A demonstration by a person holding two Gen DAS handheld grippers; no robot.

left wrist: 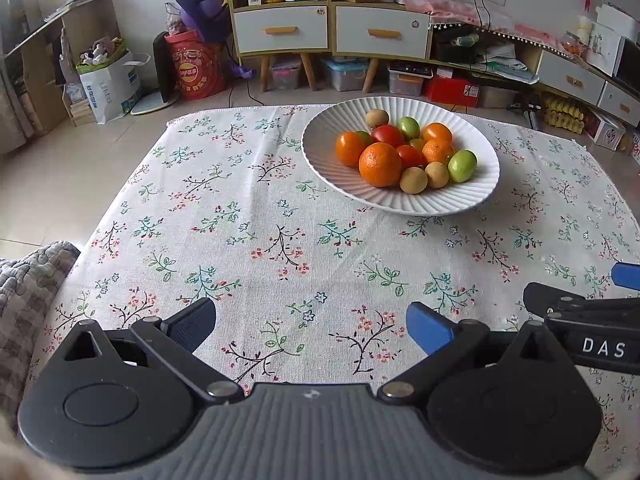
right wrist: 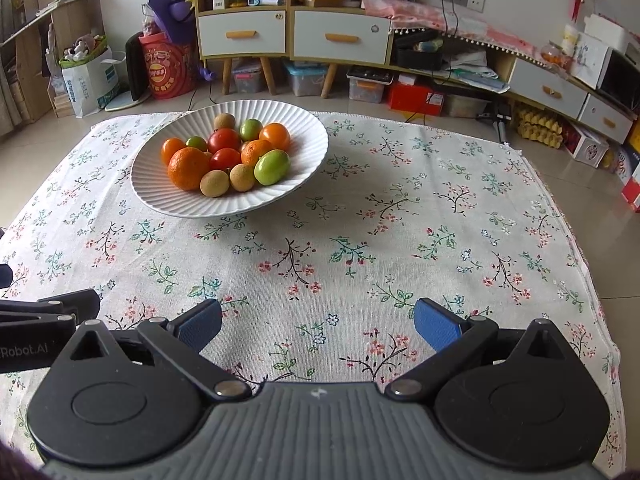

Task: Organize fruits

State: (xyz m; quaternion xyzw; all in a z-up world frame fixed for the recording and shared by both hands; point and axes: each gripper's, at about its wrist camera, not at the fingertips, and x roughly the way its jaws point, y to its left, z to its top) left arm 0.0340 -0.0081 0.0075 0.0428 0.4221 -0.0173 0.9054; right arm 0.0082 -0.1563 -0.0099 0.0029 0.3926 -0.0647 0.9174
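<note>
Left wrist view: white ribbed bowl (left wrist: 400, 196) heaped with orange, red, green and tan fruits (left wrist: 404, 152); both jaws spread, empty.

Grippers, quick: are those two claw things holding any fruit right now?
Left gripper: open, holding nothing, over the tablecloth.
Right gripper: open, holding nothing.
All the fruit sits in the white bowl.

Left gripper (left wrist: 311, 327): black linkage arms, blue ribbed pads, silver pivot screws, grey ribbed body | Right gripper (right wrist: 318, 326): matched it; "DAS" and "Robot.AI" were printed white.
</note>
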